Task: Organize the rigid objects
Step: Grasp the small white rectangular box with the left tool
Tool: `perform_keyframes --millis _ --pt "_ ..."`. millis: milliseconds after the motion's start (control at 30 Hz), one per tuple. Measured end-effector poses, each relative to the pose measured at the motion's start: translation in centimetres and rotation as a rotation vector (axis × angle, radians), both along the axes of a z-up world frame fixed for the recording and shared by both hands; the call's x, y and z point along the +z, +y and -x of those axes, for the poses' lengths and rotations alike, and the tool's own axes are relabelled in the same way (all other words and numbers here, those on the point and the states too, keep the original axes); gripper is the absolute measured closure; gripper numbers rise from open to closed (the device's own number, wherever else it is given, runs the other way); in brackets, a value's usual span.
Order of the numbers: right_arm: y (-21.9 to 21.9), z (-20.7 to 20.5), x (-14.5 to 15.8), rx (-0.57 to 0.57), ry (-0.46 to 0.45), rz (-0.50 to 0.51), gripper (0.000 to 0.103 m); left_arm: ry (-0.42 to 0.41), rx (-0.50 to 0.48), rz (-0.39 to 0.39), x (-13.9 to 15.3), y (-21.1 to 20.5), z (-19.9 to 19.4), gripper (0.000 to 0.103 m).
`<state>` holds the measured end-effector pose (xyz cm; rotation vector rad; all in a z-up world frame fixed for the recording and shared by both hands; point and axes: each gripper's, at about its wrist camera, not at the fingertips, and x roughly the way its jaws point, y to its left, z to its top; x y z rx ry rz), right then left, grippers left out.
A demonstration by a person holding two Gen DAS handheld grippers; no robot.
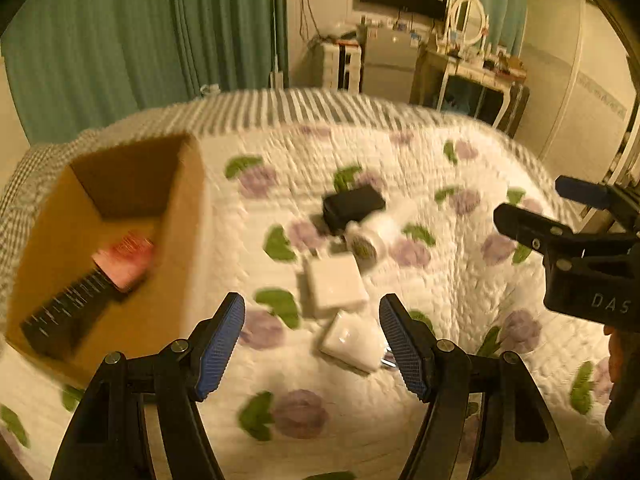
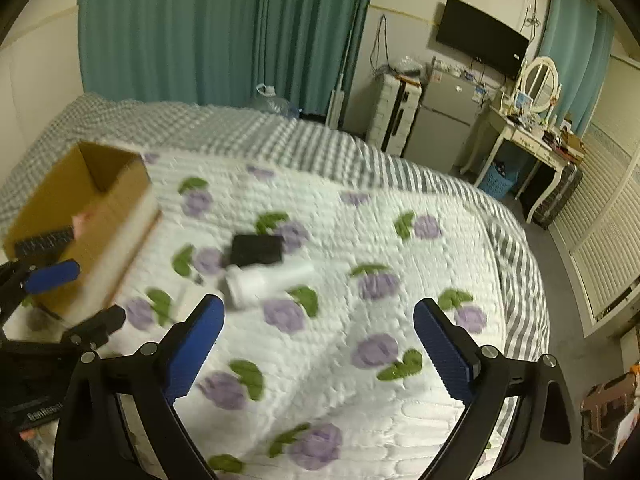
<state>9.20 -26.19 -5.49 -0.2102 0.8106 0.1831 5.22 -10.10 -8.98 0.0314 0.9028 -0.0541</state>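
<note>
A cardboard box stands open on the bed at the left and holds a pink packet and a long black box. On the quilt lie a black case, a white bottle on its side, a white square box and a white adapter. My left gripper is open above the two white items, touching nothing. My right gripper is open and empty over bare quilt, right of the bottle and black case. Each gripper shows in the other's view.
The floral quilt covers a striped sheet. Beyond the bed are green curtains, a water jug, a white suitcase, a small fridge and a dressing table with a round mirror. Floor lies to the right.
</note>
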Motion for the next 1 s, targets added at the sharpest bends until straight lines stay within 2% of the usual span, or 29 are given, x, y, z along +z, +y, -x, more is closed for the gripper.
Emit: perform_keyframes --millis 133,233,400,633,700,767,867,1000 --pt "-1.3 -0.8 -3.6 -0.01 0.06 -0.008 0.006 0.088 0.007 -0.006 -4.3 -1.6 -0.3 0.03" --pt "-1.5 -1.5 -5.2 0.007 0.106 -0.022 0.006 0.129 0.011 0.002 -6.4 -2.2 -0.7 0.03" --pt "-1.5 -1.7 -5.9 0.025 0.122 -0.034 0.006 0.185 0.001 0.028 -8.9 -3.0 -1.2 0.03" --pt "-1.6 -2.0 -6.2 0.016 0.139 -0.044 0.006 0.137 -0.028 0.042 -9.0 -3.1 -1.9 0.032" --pt "-1.6 -2.1 -6.3 0.014 0.142 -0.044 0.006 0.132 -0.041 0.042 -8.9 -3.0 -1.7 0.035" --pt "-1.5 -2.1 -6.4 0.02 0.145 -0.041 0.006 0.124 -0.063 0.035 -8.4 -2.9 -1.3 0.046" --pt "-1.0 -2.3 -6.6 0.035 0.148 -0.035 0.006 0.125 -0.075 0.03 -8.0 -3.0 -1.2 0.046" --pt "-0.5 -2.7 -6.8 0.05 0.154 -0.035 0.006 0.111 -0.044 0.032 -7.1 -2.1 -0.7 0.046"
